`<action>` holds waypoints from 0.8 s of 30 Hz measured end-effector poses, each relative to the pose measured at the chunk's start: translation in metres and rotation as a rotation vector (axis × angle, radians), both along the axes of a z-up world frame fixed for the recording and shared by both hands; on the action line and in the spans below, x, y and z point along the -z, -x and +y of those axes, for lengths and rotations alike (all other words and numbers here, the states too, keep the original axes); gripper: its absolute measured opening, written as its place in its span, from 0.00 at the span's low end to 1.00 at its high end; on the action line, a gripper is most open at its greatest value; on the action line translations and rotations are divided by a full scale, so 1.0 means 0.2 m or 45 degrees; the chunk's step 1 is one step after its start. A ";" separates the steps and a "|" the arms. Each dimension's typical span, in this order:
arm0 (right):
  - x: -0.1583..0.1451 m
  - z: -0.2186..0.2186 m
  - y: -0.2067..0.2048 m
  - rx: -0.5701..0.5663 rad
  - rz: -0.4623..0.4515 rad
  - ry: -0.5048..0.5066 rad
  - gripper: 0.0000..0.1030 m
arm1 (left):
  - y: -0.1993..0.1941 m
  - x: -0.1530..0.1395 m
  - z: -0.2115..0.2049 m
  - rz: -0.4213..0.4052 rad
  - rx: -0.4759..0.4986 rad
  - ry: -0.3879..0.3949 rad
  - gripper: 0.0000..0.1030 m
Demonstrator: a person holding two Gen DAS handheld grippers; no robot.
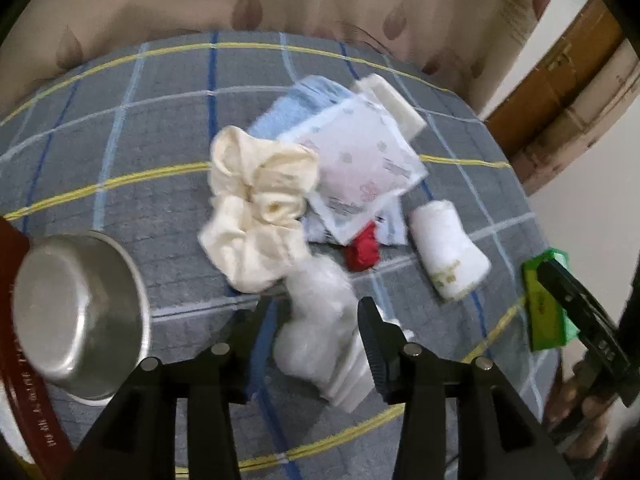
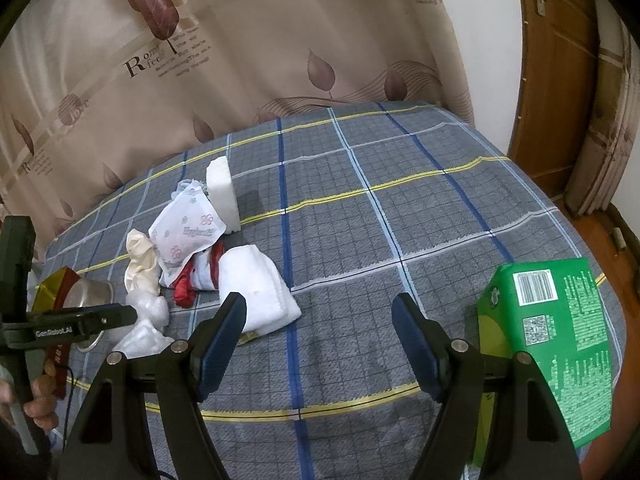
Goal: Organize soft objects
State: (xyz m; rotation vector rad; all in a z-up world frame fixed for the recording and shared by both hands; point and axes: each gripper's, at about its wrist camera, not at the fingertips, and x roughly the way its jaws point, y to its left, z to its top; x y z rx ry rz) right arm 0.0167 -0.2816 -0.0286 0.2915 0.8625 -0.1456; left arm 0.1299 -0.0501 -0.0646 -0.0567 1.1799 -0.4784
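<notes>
A white plastic-wrapped pack (image 1: 320,340) lies on the plaid bedspread (image 1: 168,184) between the fingers of my left gripper (image 1: 314,314). The jaws stand open, with a gap showing on the pack's left side. Beyond it sit a cream cloth (image 1: 256,216), a flowered pad packet (image 1: 360,168), a blue towel (image 1: 296,108), a white sponge block (image 1: 394,104), a red cloth (image 1: 362,250) and a rolled white towel (image 1: 448,252). My right gripper (image 2: 320,304) hangs open over bare bedspread (image 2: 360,240), nothing between its fingers, with the white towel (image 2: 256,288) just to its left.
A steel bowl (image 1: 80,316) rests on a red box (image 1: 20,320) at the left. A green carton (image 2: 548,340) stands at the bed's right edge. A leaf-print curtain (image 2: 240,60) hangs behind the bed, with a wooden door (image 2: 556,80) at the right.
</notes>
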 end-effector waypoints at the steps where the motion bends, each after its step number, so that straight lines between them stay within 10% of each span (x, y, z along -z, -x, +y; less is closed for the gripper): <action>1: 0.00 0.00 0.00 0.001 0.000 -0.001 0.70 | 0.00 0.00 0.00 -0.008 -0.004 -0.012 0.43; 15: 0.00 0.00 0.00 -0.003 0.000 0.002 0.70 | -0.06 0.10 -0.10 0.044 0.043 -0.074 0.55; 18: 0.00 0.01 0.00 -0.004 -0.001 0.005 0.70 | -0.05 0.13 -0.12 0.040 0.050 -0.118 0.36; 24: 0.01 0.01 0.00 -0.003 0.002 -0.004 0.70 | 0.00 0.07 -0.11 -0.032 0.045 -0.143 0.36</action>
